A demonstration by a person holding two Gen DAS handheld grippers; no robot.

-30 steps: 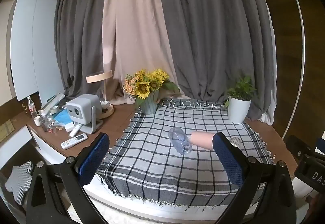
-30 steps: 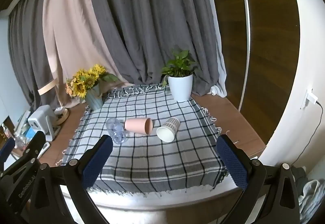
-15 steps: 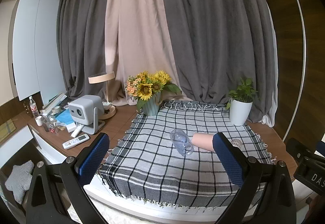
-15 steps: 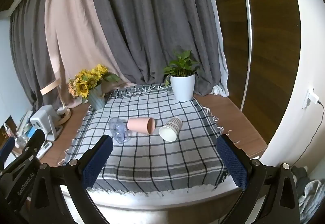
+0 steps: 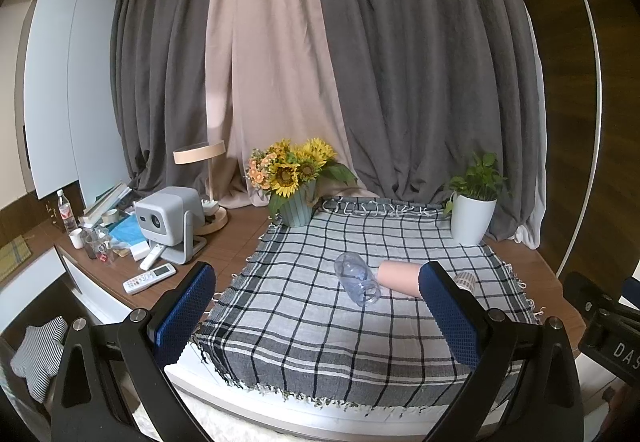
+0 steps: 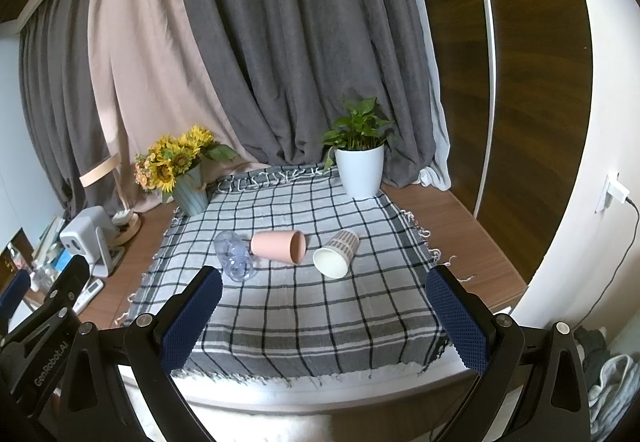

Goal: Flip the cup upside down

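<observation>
Three cups lie on their sides on the checked cloth (image 6: pixel 304 306): a clear plastic cup (image 6: pixel 234 256) on the left, a pink cup (image 6: pixel 279 245) in the middle and a white patterned paper cup (image 6: pixel 336 253) on the right. In the left wrist view I see the clear cup (image 5: pixel 357 279), the pink cup (image 5: pixel 400 276) and a bit of the paper cup (image 5: pixel 464 279) behind my right finger. My left gripper (image 5: pixel 316 318) and right gripper (image 6: pixel 320 322) are both open and empty, well short of the cups.
A sunflower vase (image 6: pixel 188 181) and a white potted plant (image 6: pixel 360 171) stand at the cloth's back corners. A projector (image 5: pixel 170 217), lamp (image 5: pixel 200 157), remote (image 5: pixel 149 278) and small bottles (image 5: pixel 92 240) crowd the wooden top on the left.
Both grippers have drawn slightly nearer and higher over the table; the cups sit a little lower in the views. Nothing on the table has moved.
</observation>
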